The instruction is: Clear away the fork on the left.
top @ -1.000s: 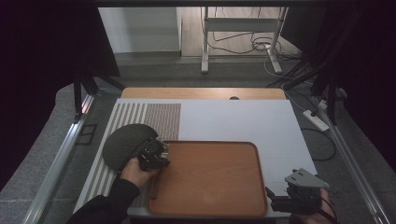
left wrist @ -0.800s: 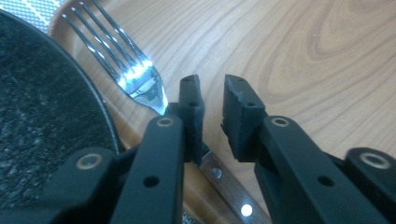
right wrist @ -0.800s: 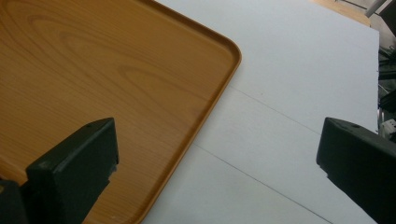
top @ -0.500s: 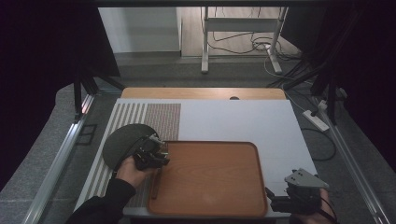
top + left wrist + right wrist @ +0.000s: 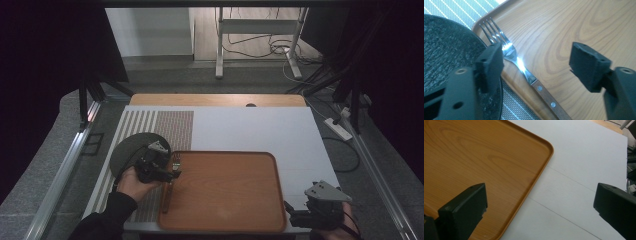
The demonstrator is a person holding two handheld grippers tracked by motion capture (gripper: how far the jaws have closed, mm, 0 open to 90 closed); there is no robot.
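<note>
Wooden tray (image 5: 225, 192), high view: fork (image 5: 170, 182) along its left edge, tines far, beside a dark plate (image 5: 127, 150). Left gripper (image 5: 167, 172) over the fork, jaws just opened, apparently releasing it.
Left gripper view: fork (image 5: 524, 71) lies below the spread jaws, untouched.
Right gripper view: jaws spread, empty, over the tray's (image 5: 499, 170) right edge.

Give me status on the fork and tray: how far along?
Done: the fork lies along the left edge of the wooden tray, beside the dark plate. In hand: the left gripper has just been opening, its fingers apart above the fork, nothing gripped. The right gripper waits open at the tray's right corner. Left: backing off.
</note>
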